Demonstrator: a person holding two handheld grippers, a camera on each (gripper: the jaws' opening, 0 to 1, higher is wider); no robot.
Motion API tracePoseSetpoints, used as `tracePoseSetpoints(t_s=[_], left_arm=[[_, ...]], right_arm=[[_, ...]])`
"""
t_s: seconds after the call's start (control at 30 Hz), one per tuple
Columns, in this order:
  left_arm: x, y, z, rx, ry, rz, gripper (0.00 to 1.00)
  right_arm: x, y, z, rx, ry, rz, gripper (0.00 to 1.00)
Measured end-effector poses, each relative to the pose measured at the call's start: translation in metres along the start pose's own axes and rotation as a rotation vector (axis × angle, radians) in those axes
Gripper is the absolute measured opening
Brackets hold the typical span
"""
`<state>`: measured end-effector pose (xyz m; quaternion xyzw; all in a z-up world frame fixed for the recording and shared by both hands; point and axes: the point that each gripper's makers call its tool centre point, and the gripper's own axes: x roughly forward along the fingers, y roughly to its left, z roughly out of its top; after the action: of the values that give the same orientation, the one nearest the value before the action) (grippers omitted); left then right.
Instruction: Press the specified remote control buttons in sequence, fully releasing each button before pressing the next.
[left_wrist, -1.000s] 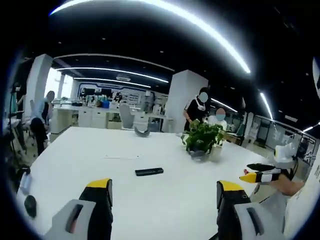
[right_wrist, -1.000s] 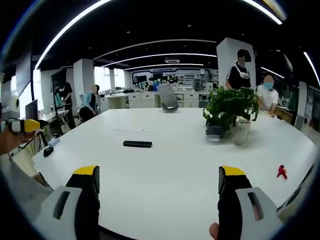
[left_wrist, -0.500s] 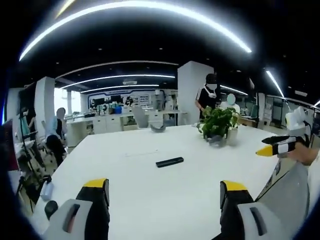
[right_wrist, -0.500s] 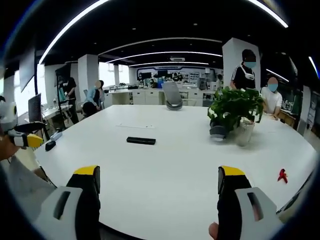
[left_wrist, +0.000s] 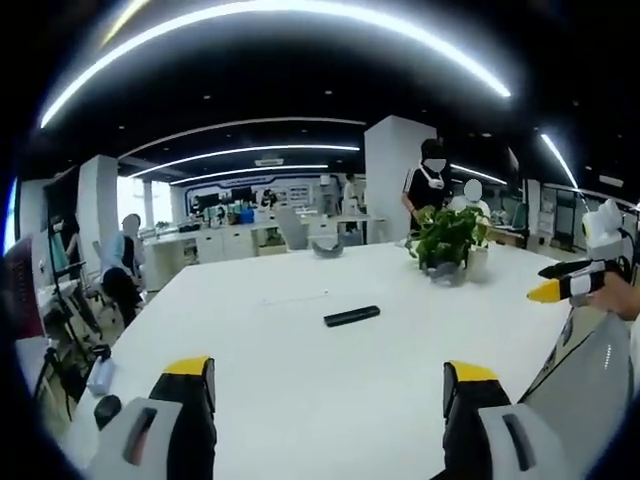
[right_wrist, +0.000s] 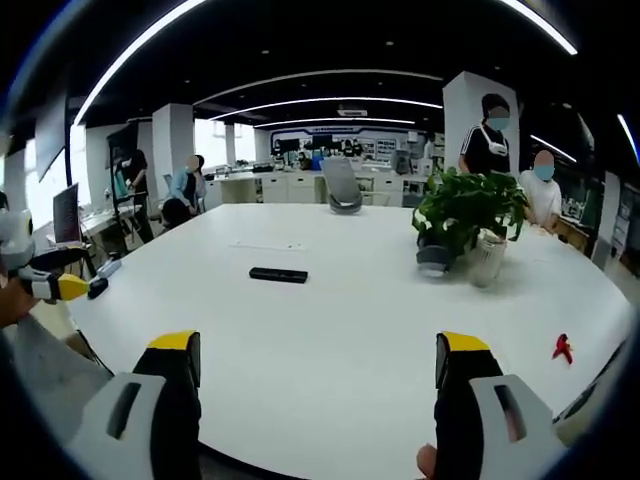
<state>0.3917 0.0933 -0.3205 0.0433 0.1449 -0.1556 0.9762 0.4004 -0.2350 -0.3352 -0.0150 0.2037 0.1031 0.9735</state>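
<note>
Left hand-held gripper (left_wrist: 328, 400) sits wide open over the near edge of the white counter (left_wrist: 300, 400), holding nothing; my right hand-held gripper (right_wrist: 317, 395) is spread just the same, empty, above its own near edge. From the left gripper view I see the black remote control (left_wrist: 352, 316) lying flat toward the middle of the counter, well apart from both sets of jaws. From the right gripper view it lies left of centre, farther in than the jaws. I see a potted plant (right_wrist: 468, 212) standing to the right of the remote, with a white cup (right_wrist: 487, 262) just beside it. A small red object (right_wrist: 562, 347) lies near the counter's right edge; I cannot tell what it is
</note>
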Motion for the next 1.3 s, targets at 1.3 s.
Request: tracePoseSetpoints(t_s=[1.3], left_arm=[[0.01, 0.012, -0.016, -0.013, 0.066, 0.065, 1.0]], right_arm=[[-0.002, 0.003, 0.003, -0.025, -0.024, 0.014, 1.0]])
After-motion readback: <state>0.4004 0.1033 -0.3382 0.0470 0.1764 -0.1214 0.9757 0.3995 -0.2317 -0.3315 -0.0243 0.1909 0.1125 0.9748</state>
